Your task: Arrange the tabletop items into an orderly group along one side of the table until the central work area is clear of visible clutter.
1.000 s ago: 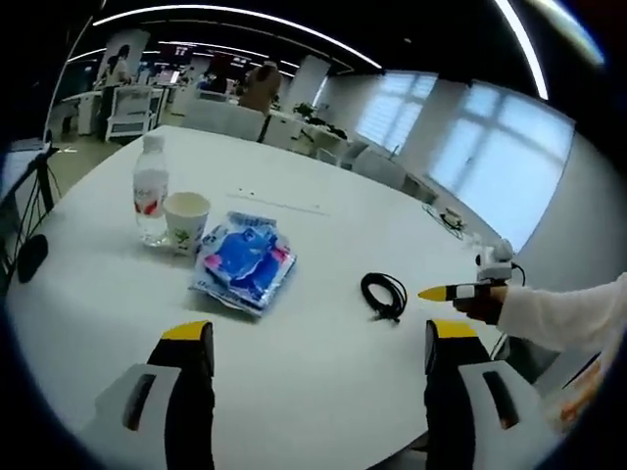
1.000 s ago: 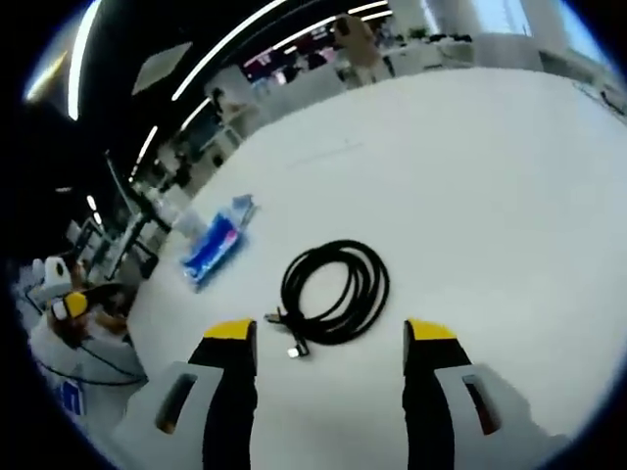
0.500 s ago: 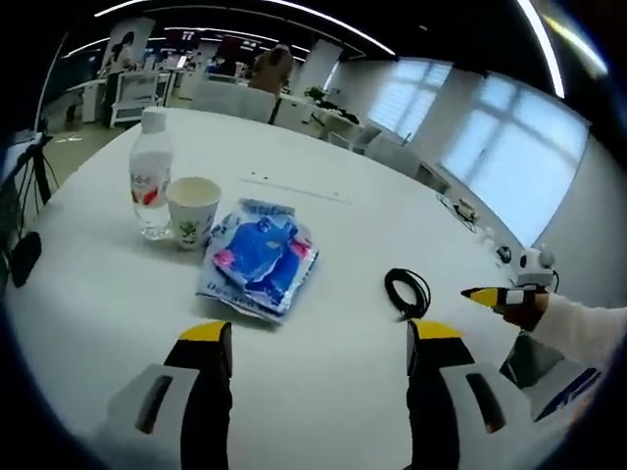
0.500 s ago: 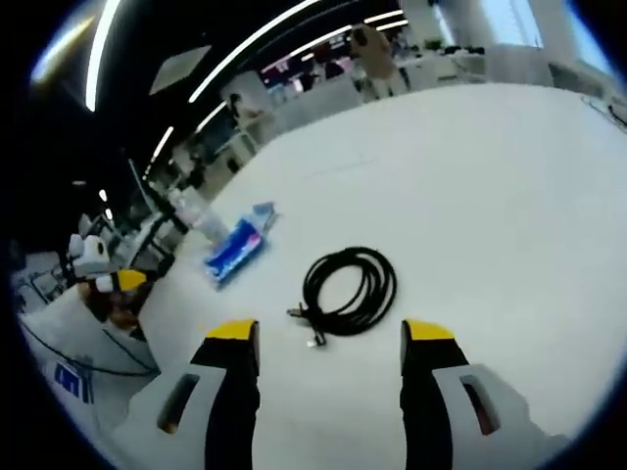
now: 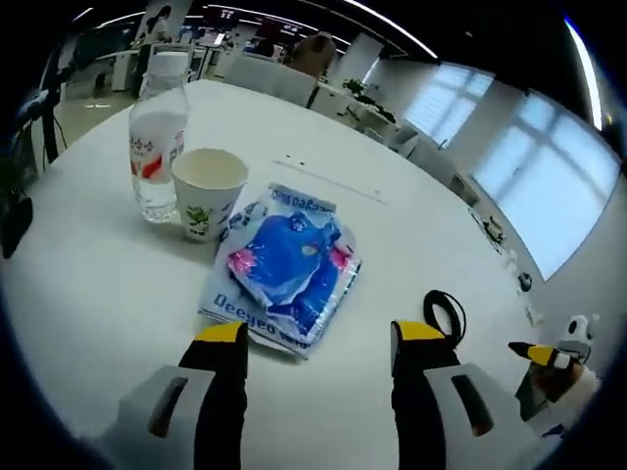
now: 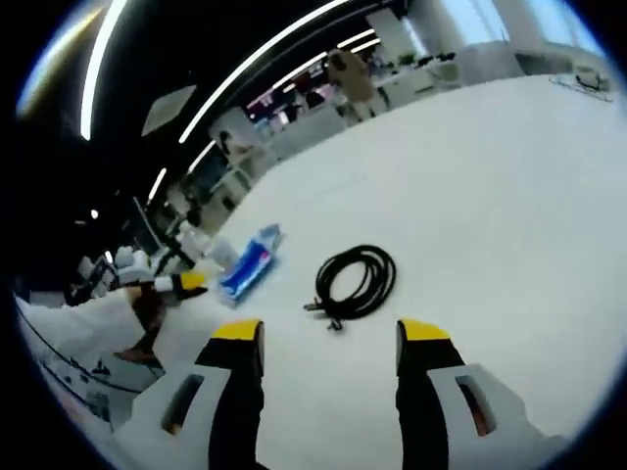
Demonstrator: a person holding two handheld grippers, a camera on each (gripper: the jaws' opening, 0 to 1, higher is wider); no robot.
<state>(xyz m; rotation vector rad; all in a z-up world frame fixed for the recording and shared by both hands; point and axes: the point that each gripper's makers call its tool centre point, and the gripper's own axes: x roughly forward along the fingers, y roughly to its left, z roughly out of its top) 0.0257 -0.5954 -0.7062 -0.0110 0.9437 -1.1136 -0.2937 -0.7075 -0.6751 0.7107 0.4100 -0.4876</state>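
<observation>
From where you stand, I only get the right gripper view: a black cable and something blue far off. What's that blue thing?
Observer: A blue packet with printed lettering, lying flat on the white table.
Operator: Anything next to it?
Observer: A paper cup, upright, touching or almost touching the packet's corner.
Operator: And beyond the cup?
Observer: A clear water bottle with a red-and-white label, standing beside the cup.
Operator: Is the other gripper holding anything?
Observer: No, the left gripper is open, in front of the packet.

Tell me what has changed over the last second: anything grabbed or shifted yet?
Nothing grabbed. The left gripper has closed in on the blue packet, jaws open; the right gripper has drawn back from the coiled black cable, also open. Bottle, paper cup, packet and cable lie where they were.
</observation>
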